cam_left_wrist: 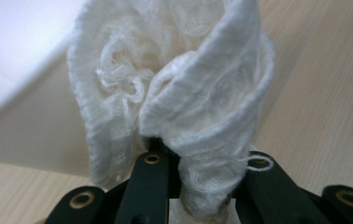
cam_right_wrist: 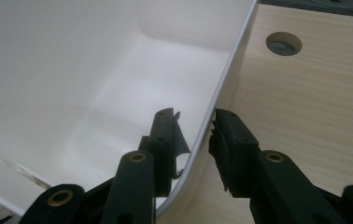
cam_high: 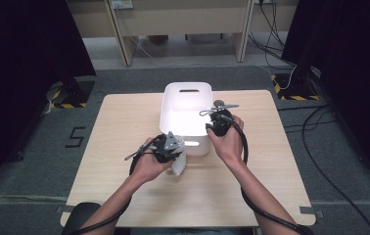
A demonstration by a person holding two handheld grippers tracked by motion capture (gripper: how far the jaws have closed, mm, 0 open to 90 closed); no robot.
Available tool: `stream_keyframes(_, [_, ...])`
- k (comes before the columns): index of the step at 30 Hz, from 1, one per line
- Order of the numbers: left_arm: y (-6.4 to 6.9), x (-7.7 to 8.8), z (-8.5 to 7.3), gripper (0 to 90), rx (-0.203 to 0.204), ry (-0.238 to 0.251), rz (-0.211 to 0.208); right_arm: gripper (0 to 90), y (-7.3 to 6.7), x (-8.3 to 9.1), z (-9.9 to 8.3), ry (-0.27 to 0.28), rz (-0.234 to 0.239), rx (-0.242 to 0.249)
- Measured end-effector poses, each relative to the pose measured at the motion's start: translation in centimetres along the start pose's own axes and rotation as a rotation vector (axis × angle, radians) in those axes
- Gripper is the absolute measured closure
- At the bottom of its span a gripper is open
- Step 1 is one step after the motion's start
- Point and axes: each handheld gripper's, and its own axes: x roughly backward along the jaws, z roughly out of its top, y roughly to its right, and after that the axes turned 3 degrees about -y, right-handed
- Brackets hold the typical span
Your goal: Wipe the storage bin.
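- your left gripper (cam_left_wrist: 198, 186) is pinching the white cloth (cam_left_wrist: 174, 93), holding it just beside the white bin (cam_high: 185, 115).
- your right gripper (cam_right_wrist: 195, 149) is straddling the bin's wall, jaws spread either side.

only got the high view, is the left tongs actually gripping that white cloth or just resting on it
observer: gripping. The left tongs are shut on the bunched white cloth, pinched low between the jaws.
operator: and the right one, over the bin or on it
observer: the right tongs straddle the white bin at its side wall, one jaw inside, one outside, a little gap showing, so seemingly not clamped.
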Motion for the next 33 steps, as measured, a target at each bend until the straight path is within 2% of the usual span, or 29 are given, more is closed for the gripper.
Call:
stream_keyframes(6, [0.0, 0.5, 0.8, 77.9, 0.002, 0.008, 0.000, 69.7, 0.0, 0.0, 0.0, 0.001, -0.001, 0.002])
stream_keyframes(8, [0.0, 0.5, 0.9, 77.9, 0.015, 0.015, -0.006, 69.7, 0.0, 0.0, 0.0, 0.002, 0.000, 0.002])
stream_keyframes(17, [0.1, 0.6, 1.3, 77.9, 0.003, 0.010, -0.003, 69.7, 0.0, 0.0, 0.0, 0.001, 0.001, 0.001])
stream_keyframes(24, [0.2, 0.0, 1.3, 77.9, 0.002, 0.004, -0.010, 69.4, -0.1, 0.0, 0.0, 0.003, 0.001, 0.004])
stream_keyframes(33, [0.6, -0.6, 1.1, 77.9, -0.015, 0.003, 0.004, 69.0, -0.2, 0.0, -0.1, 0.007, 0.003, 0.006])
